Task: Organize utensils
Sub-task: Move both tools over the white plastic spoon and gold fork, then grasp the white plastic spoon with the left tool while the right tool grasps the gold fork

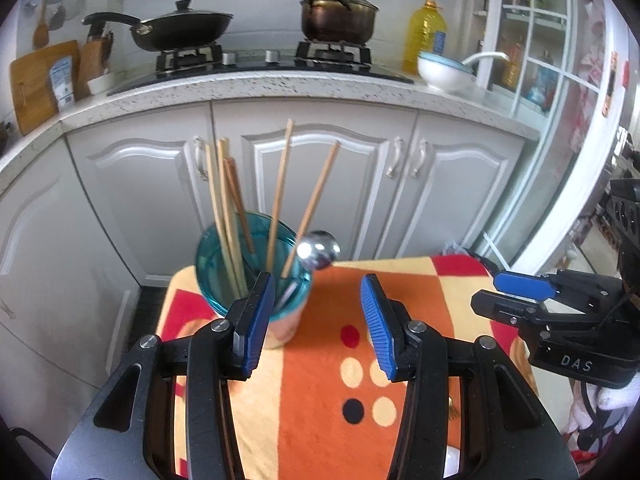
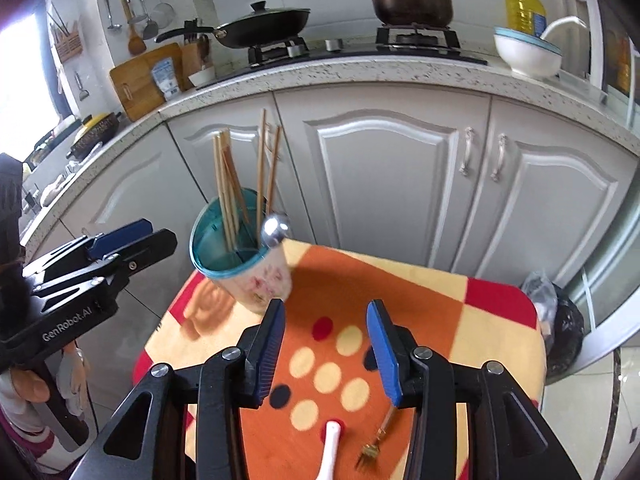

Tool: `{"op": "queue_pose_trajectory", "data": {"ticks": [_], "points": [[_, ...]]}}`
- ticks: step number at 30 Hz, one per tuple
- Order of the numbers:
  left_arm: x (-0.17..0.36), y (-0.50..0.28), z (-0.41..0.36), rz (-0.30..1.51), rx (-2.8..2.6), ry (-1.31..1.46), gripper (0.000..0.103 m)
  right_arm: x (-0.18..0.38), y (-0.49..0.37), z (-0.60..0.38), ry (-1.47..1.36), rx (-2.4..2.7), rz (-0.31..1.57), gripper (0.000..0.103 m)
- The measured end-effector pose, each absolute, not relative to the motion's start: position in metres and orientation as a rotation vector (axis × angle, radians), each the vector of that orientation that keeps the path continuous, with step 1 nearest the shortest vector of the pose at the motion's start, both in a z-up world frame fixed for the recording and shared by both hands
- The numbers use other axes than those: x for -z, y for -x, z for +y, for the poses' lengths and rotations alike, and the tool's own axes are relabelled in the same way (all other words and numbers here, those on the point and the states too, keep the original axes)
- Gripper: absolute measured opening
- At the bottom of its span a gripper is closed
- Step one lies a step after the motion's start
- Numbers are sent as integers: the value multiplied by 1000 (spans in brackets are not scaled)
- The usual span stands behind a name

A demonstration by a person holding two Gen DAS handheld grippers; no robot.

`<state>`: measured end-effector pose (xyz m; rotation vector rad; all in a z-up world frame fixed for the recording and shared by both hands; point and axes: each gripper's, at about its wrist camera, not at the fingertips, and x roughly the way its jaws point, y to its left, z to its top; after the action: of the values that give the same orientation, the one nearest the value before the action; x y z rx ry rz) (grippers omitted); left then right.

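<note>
A teal-rimmed utensil holder (image 1: 256, 264) (image 2: 244, 268) stands on the far left part of the orange patterned cloth (image 1: 320, 380) (image 2: 420, 304). Several wooden chopsticks (image 1: 280, 184) (image 2: 228, 184) and a metal spoon (image 1: 318, 250) (image 2: 275, 226) stick out of it. My left gripper (image 1: 317, 280) is open just right of the holder, with nothing between its fingers. My right gripper (image 2: 326, 306) hangs open over the cloth, also with nothing between its fingers. A white spoon (image 2: 330, 452) and a small gold fork (image 2: 370, 448) lie on the cloth below it, near the front edge.
White cabinets stand close behind the small table. The counter (image 1: 280, 88) carries a stove with a black pan (image 1: 180, 26) and a dark pot (image 1: 340, 12), a white bowl (image 1: 442, 72) and an oil bottle (image 1: 426, 32). A black bag (image 2: 564, 332) sits on the floor at right.
</note>
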<state>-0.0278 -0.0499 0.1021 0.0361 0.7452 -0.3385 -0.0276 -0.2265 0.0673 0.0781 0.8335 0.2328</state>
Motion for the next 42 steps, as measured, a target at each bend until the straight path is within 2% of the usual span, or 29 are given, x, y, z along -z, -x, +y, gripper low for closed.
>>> {"op": "queue_pose_trajectory", "data": {"ticks": [2, 5, 19, 30, 31, 33, 35, 40, 42], "points": [[-97, 30, -54, 771, 368, -31, 44, -62, 32, -233, -90, -215, 846, 43], [-87, 33, -58, 821, 425, -19, 44, -49, 40, -245, -97, -186, 880, 53], [26, 48, -110, 1206, 663, 37, 44, 63, 62, -290, -160, -110, 1142, 53], [78, 42, -151, 1304, 750, -13, 43, 79, 53, -298, -203, -139, 1173, 53], [81, 40, -152, 1309, 751, -6, 41, 81, 50, -299, -205, -138, 1178, 53], [85, 37, -154, 1317, 751, 3, 23, 85, 43, -299, -213, -144, 1186, 53], [87, 35, -155, 1312, 748, 0, 14, 87, 37, -298, -216, -155, 1190, 53], [87, 31, -149, 1309, 745, 1, 12, 92, 18, -292, -214, -182, 1210, 53], [86, 27, -144, 1310, 730, 15, 11, 95, 10, -289, -212, -186, 1218, 45]]}}
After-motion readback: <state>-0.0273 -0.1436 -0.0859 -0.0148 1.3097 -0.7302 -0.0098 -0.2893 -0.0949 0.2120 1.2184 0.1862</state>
